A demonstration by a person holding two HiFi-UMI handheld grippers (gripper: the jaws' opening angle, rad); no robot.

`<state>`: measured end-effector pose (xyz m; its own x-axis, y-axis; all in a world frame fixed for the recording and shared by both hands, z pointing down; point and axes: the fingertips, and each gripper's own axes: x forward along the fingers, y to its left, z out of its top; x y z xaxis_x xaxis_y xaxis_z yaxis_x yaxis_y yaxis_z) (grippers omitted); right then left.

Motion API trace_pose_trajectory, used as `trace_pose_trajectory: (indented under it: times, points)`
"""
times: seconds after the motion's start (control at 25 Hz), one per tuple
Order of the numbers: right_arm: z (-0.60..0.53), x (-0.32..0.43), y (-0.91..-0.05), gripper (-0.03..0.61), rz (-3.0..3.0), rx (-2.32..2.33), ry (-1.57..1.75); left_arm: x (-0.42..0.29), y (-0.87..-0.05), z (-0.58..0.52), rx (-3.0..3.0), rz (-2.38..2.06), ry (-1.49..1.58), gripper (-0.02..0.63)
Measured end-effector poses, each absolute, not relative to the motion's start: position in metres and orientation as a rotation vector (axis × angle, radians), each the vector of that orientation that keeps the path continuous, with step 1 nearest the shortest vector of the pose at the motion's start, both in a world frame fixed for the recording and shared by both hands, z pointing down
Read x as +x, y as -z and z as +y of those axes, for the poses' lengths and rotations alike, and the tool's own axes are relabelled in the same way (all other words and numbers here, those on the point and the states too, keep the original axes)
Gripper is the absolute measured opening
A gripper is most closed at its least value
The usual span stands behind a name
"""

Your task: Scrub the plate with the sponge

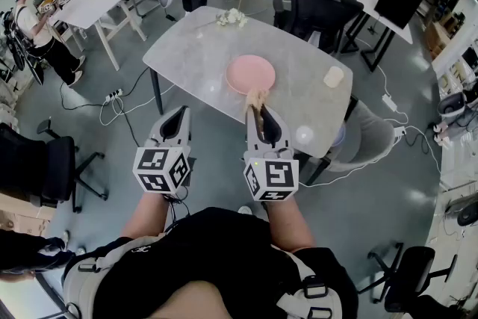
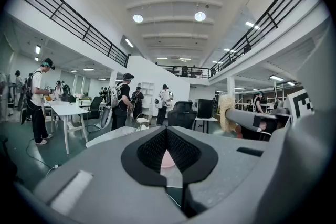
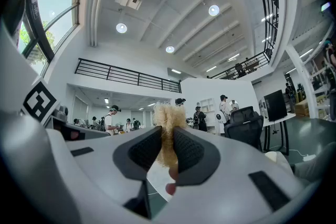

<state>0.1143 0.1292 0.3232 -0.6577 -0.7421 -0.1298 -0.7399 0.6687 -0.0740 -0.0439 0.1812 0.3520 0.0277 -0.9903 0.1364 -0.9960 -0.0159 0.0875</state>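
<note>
A pink plate (image 1: 250, 75) lies near the middle of the grey marble table (image 1: 194, 48). My right gripper (image 1: 256, 108) hovers just short of the plate's near rim, shut on a tan fibrous sponge (image 1: 258, 96) that sticks out past the tips. In the right gripper view the sponge (image 3: 167, 128) is pinched between the two dark pads. My left gripper (image 1: 183, 113) is held to the left, off the table's near edge, its jaws together with nothing between them. Through its jaws the plate (image 2: 167, 159) shows as a pink sliver, and the sponge (image 2: 227, 112) shows at the right.
A cream cup-like object (image 1: 334, 76) stands right of the plate, white flowers (image 1: 231, 17) at the far edge, a pale round thing (image 1: 304, 134) at the near right corner. Office chairs (image 1: 317, 7) and several people surround the table. Cables (image 1: 112, 97) lie on the floor.
</note>
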Motion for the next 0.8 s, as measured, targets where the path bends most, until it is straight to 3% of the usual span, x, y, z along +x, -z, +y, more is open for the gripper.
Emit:
trace_pose_trajectory:
  times: [0.8]
  points:
    - [0.146,0.076,-0.321,0.072,2.723,-1.235,0.006,-0.082,-0.357,0.197,2.142,-2.08,-0.038,0.005]
